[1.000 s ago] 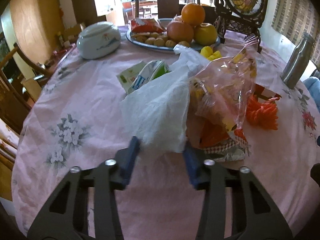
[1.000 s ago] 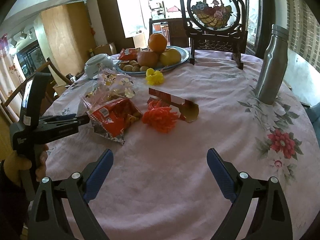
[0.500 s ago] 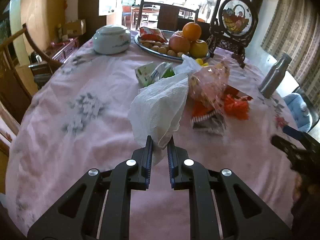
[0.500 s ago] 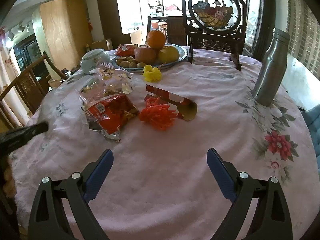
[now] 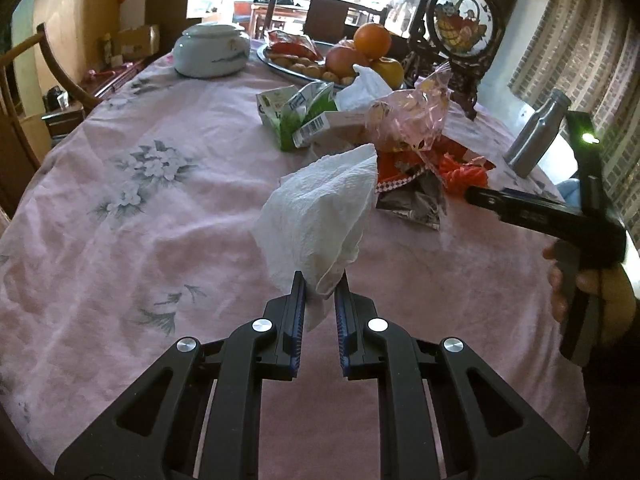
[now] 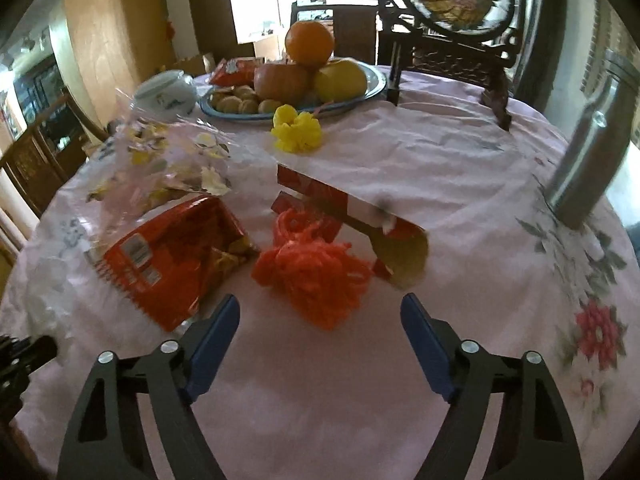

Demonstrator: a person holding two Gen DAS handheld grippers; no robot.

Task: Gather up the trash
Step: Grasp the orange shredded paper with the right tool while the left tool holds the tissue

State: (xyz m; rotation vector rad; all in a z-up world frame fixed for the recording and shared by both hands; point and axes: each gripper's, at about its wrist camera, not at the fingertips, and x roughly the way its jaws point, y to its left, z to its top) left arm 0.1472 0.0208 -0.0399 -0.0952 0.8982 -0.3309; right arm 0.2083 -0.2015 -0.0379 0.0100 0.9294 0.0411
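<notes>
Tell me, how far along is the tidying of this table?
Barely begun. The left gripper is shut on a white paper towel. The right gripper is open near the orange netting. The red snack bag and green carton remain.

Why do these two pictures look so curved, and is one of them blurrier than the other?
Both wrist views are fisheye, so the table edge bows and the corners go black. The left wrist view is sharp: the paper towel in the left gripper shows its texture. The right wrist view is smeared, worst on the metal bottle, less on the orange pom-pom. The bright window washes out in both.
</notes>
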